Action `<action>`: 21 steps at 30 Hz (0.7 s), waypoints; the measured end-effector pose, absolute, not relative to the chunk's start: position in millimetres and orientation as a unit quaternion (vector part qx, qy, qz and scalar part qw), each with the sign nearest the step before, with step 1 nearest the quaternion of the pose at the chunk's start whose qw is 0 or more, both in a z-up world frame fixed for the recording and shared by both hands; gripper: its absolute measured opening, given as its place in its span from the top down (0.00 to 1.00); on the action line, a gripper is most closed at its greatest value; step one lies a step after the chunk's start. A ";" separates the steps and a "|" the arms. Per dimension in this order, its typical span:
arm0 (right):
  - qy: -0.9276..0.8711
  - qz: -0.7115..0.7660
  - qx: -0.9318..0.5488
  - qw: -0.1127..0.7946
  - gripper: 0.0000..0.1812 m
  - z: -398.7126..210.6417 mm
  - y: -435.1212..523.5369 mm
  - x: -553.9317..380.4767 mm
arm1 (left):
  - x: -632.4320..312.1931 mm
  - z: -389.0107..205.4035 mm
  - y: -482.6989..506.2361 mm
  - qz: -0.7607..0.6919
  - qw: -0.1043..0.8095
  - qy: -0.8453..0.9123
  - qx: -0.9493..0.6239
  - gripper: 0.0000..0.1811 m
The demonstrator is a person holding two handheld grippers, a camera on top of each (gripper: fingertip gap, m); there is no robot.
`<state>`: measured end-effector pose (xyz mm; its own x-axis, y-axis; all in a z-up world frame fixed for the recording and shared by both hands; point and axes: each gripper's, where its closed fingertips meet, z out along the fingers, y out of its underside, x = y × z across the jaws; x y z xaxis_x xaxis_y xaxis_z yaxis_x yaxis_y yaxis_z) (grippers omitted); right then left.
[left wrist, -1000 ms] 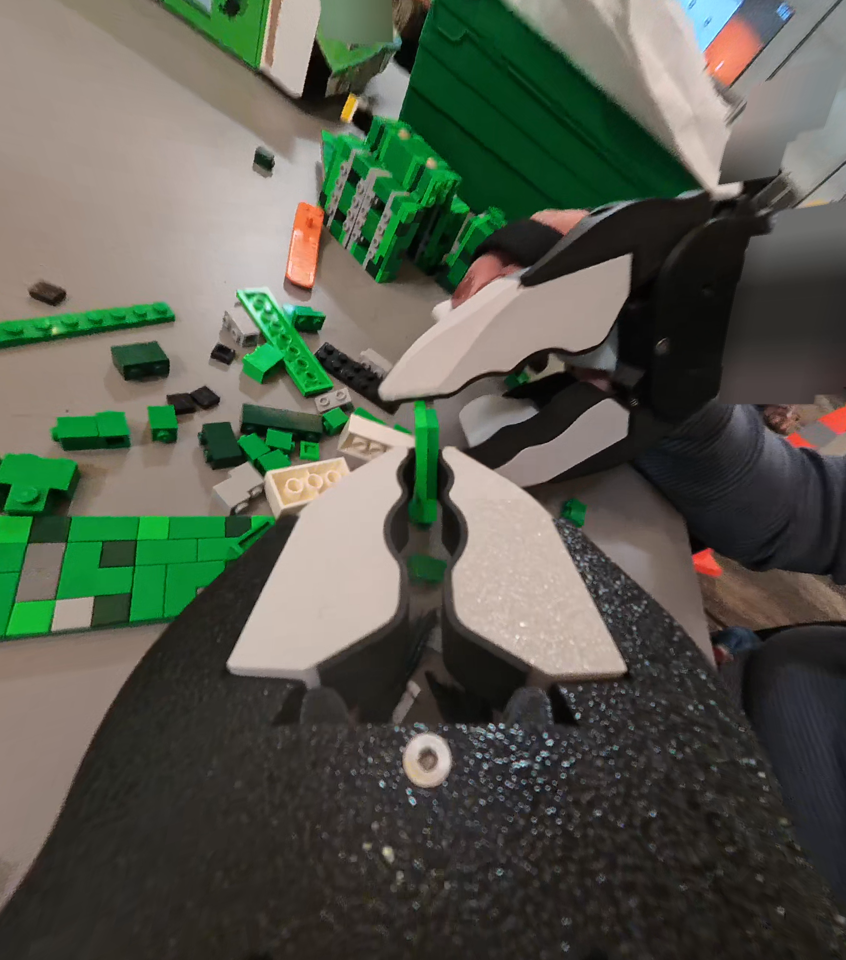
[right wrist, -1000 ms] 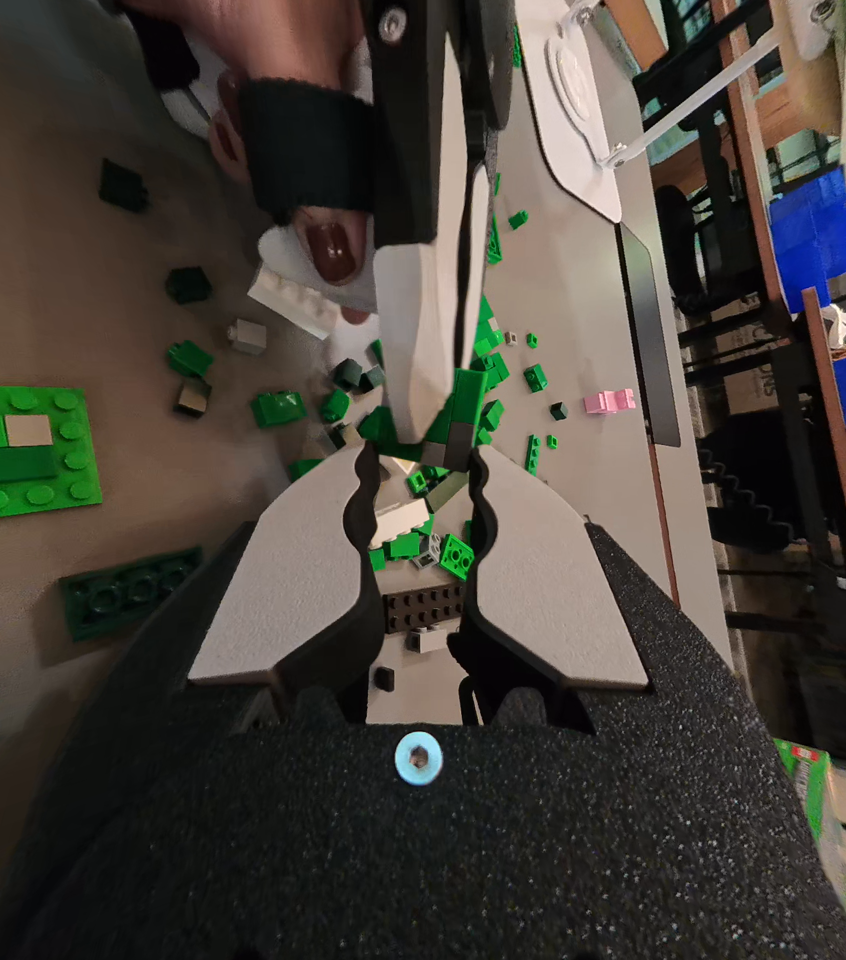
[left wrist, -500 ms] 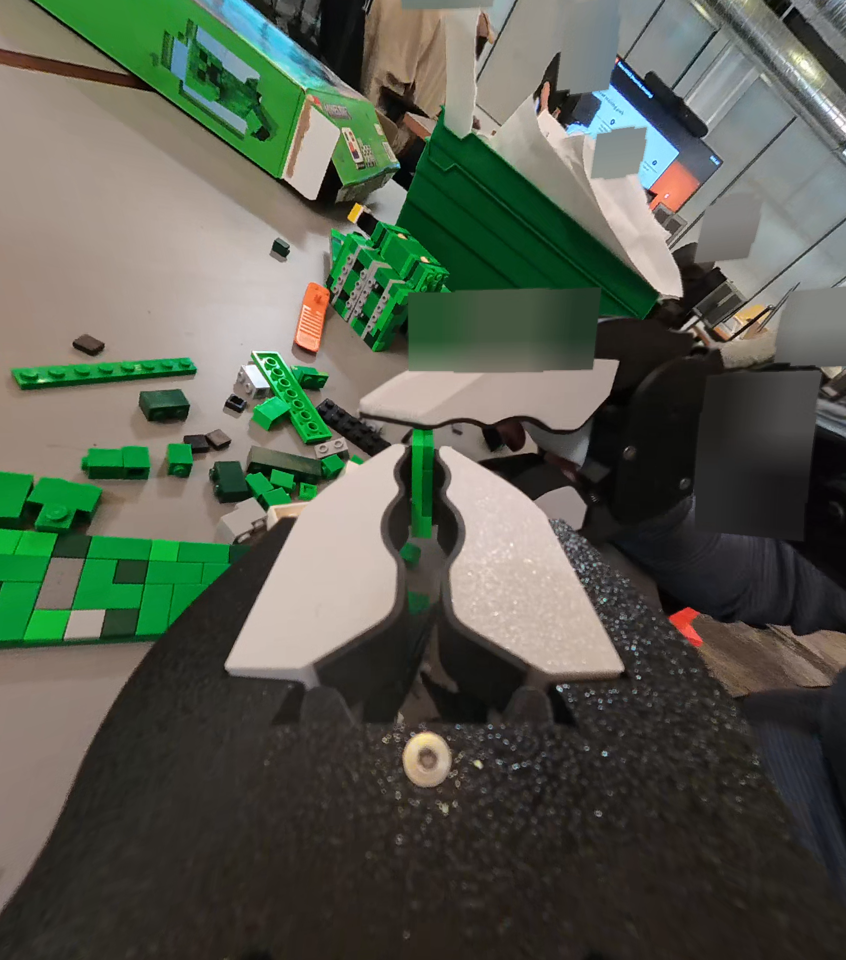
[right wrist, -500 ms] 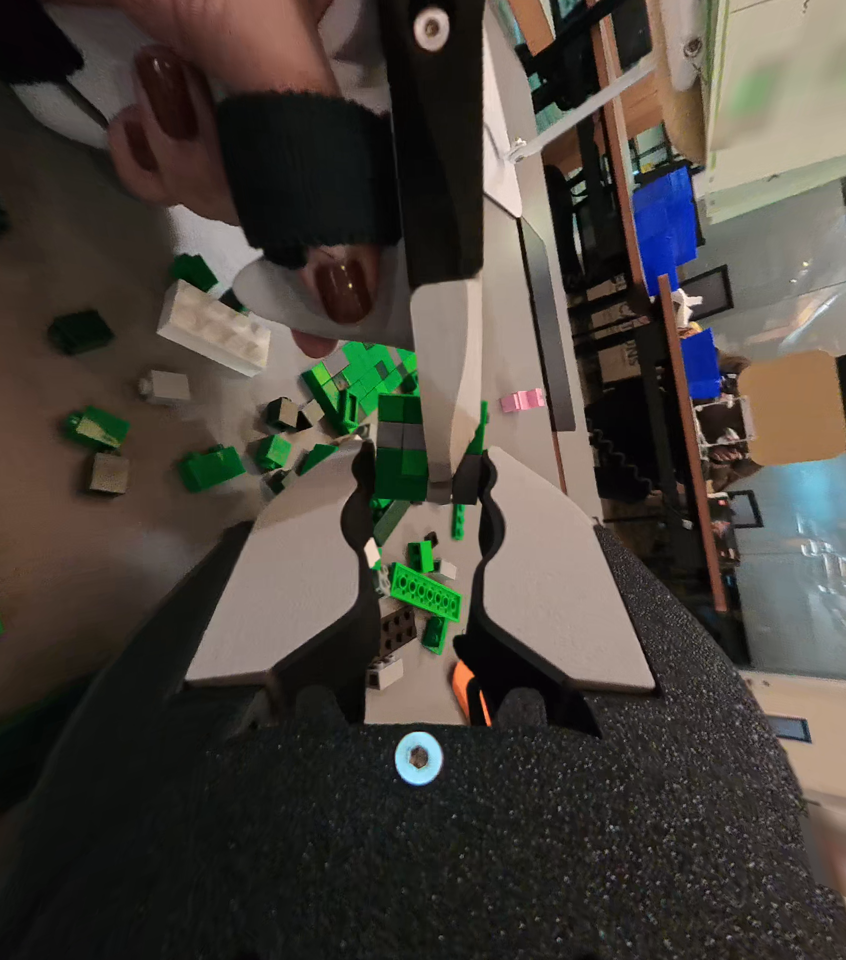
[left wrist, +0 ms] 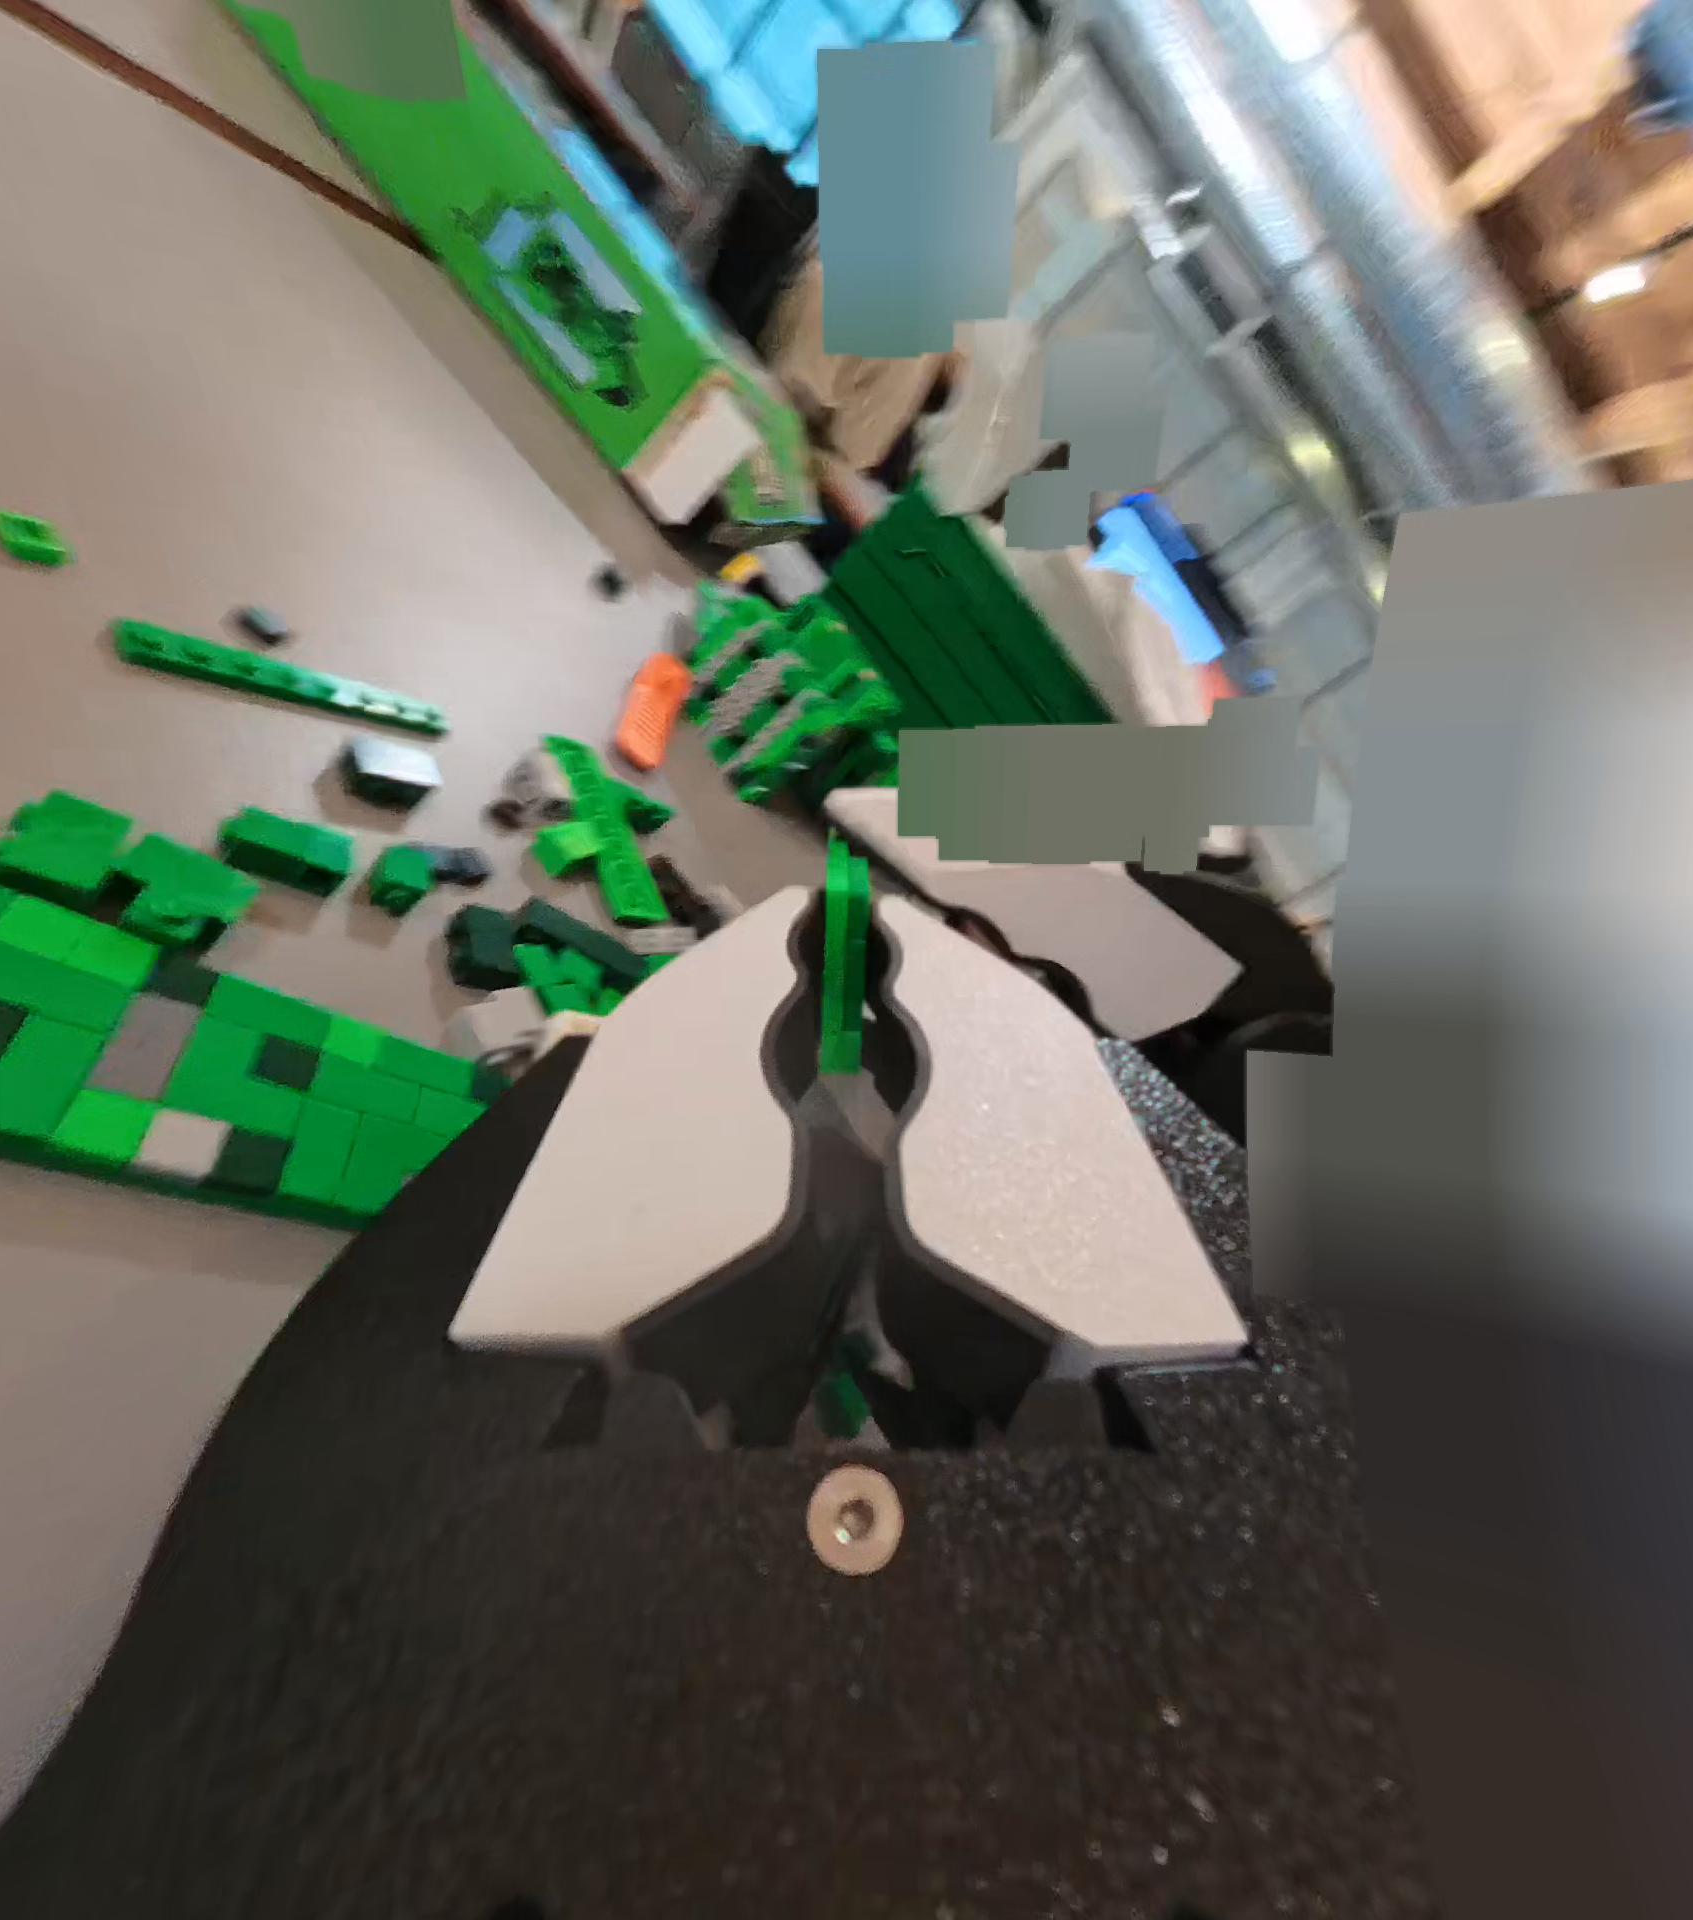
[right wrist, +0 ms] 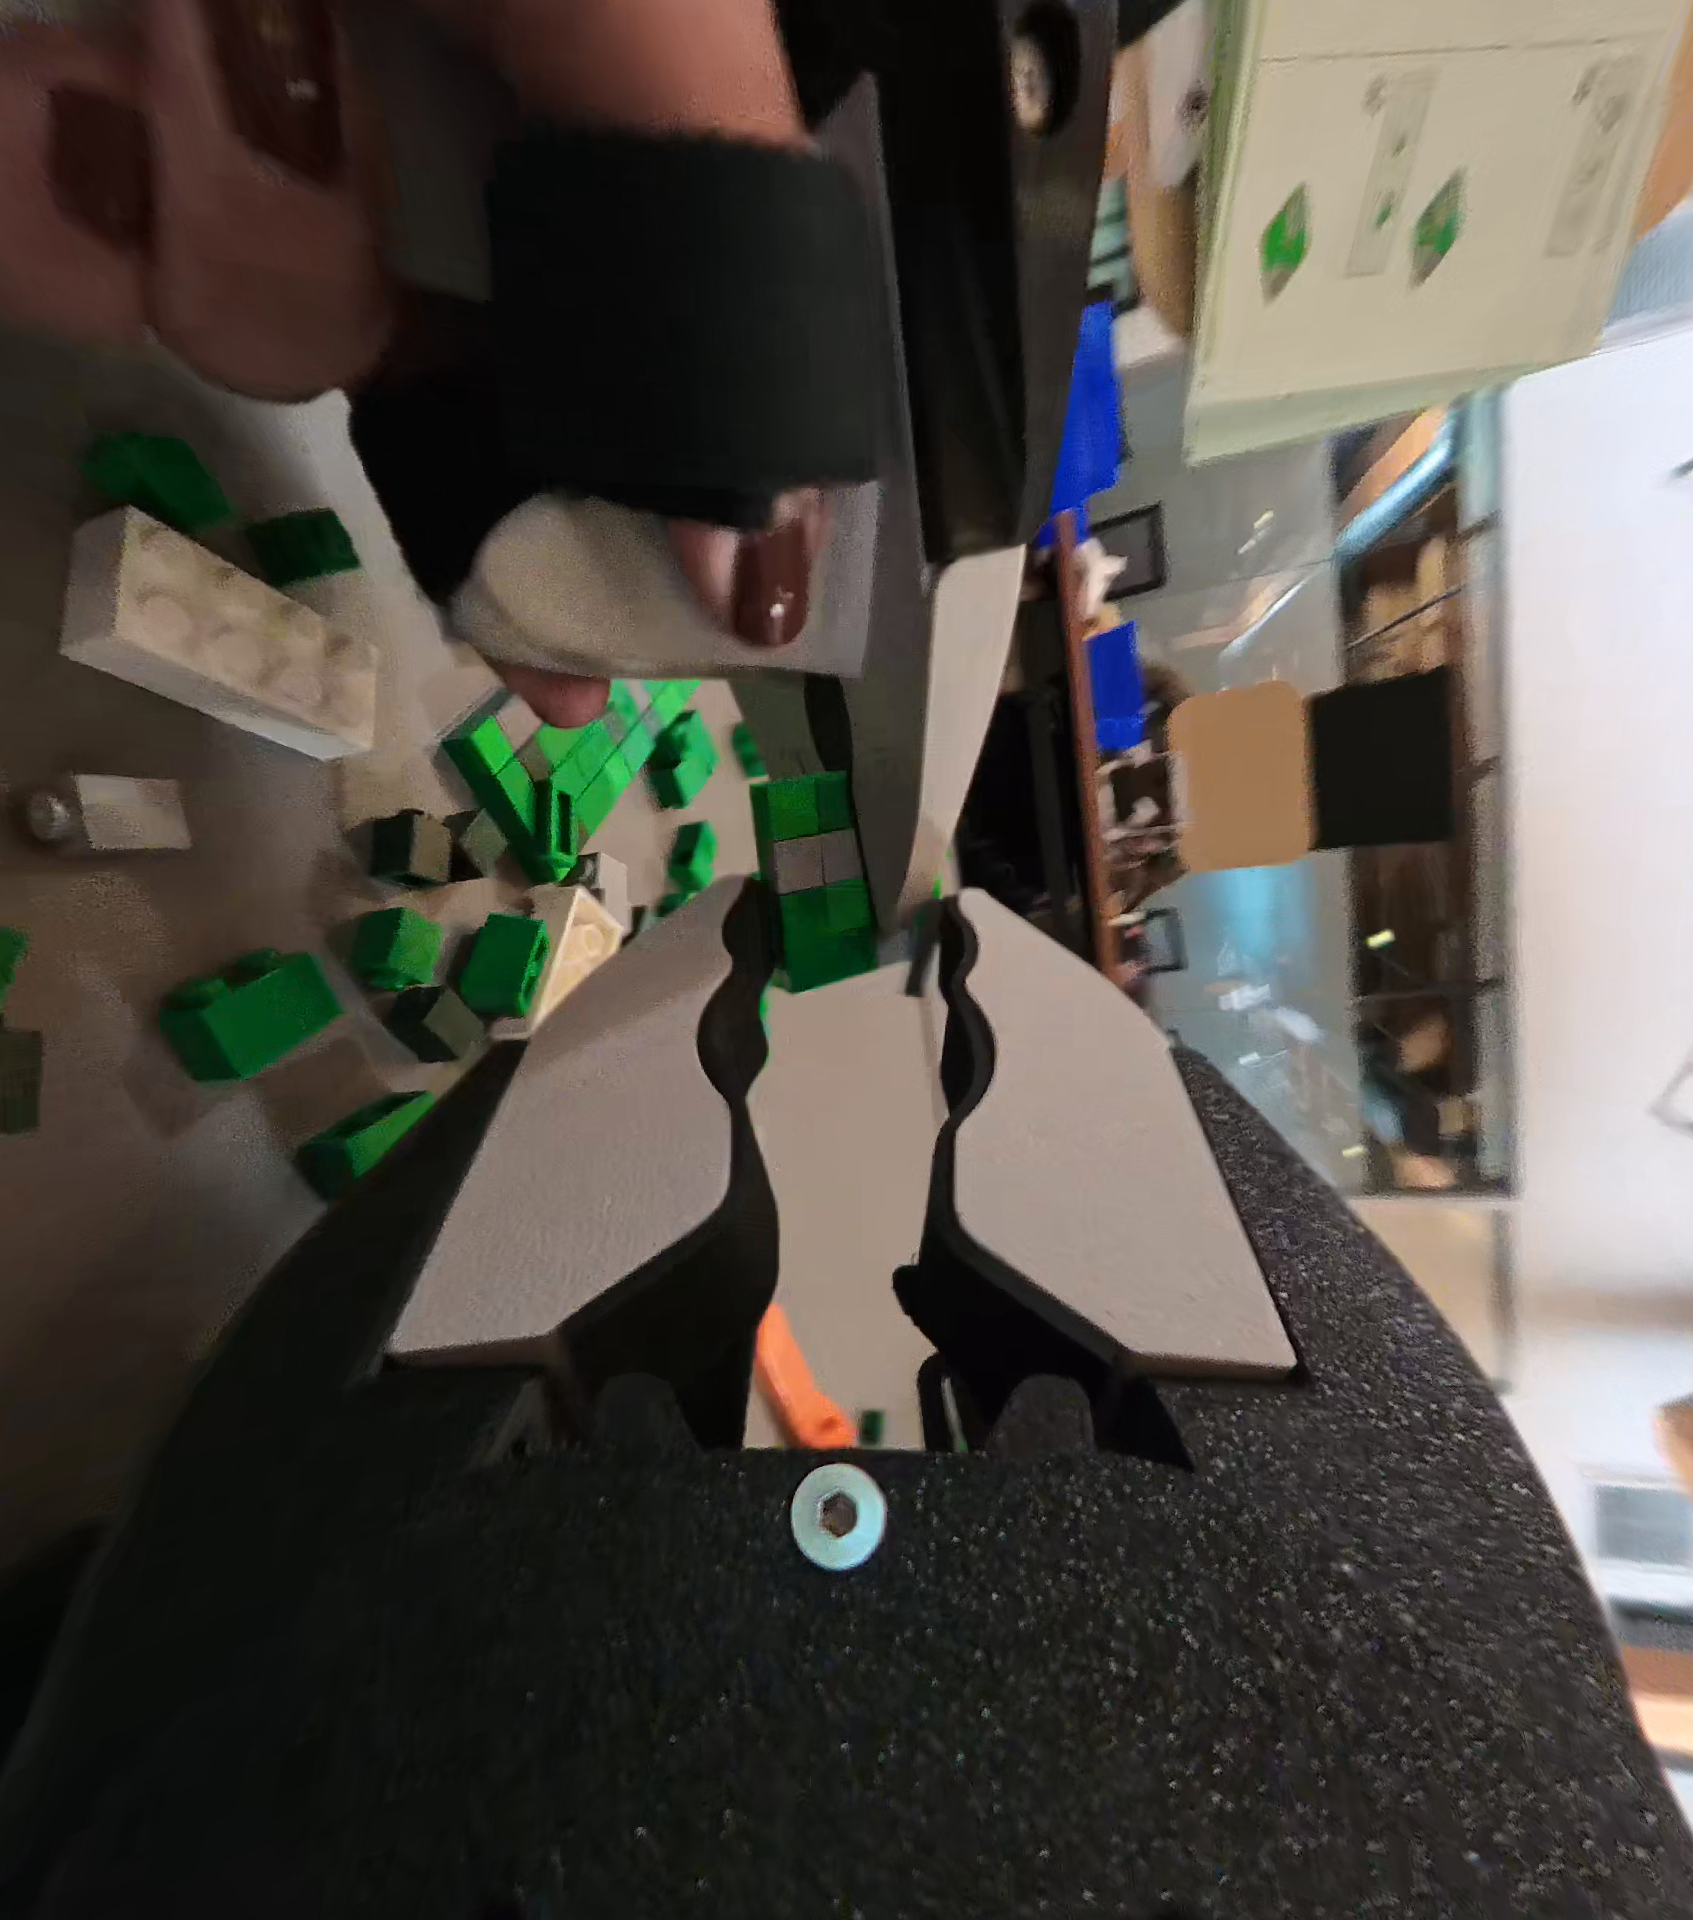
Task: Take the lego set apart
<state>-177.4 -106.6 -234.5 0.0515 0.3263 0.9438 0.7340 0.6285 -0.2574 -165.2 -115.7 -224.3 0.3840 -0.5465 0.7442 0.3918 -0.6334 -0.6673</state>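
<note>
The left gripper (left wrist: pixel 844 914) holds a thin green lego plate stack (left wrist: pixel 842 971) edge-on above the grey table (left wrist: pixel 94 364), jaws clamped flat on it to steady it. The right gripper (right wrist: pixel 847 925), jaws apart, brackets the stack's protruding end, apparently to pry pieces off. Loose bricks (right wrist: pixel 250 1013) litter the table below.

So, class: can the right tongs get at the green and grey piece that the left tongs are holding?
Probably yes. The right tongs are open, and the green and grey piece sits right at their tips, with only the left tongs' finger beside it.
</note>
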 end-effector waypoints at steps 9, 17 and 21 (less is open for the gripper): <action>-0.671 -0.083 -0.452 0.582 0.82 -245.7 -107.9 -179.2 | -167.4 -235.5 -114.5 -0.520 0.413 0.067 -0.745 0.97; -0.686 -0.030 -0.476 0.549 0.80 -256.7 -110.6 -179.0 | -149.4 -242.1 -123.1 -0.476 0.411 0.151 -0.763 0.97; -0.648 0.001 -0.511 0.565 0.80 -246.6 -104.9 -176.9 | -148.2 -238.7 -124.1 -0.498 0.399 0.148 -0.756 0.84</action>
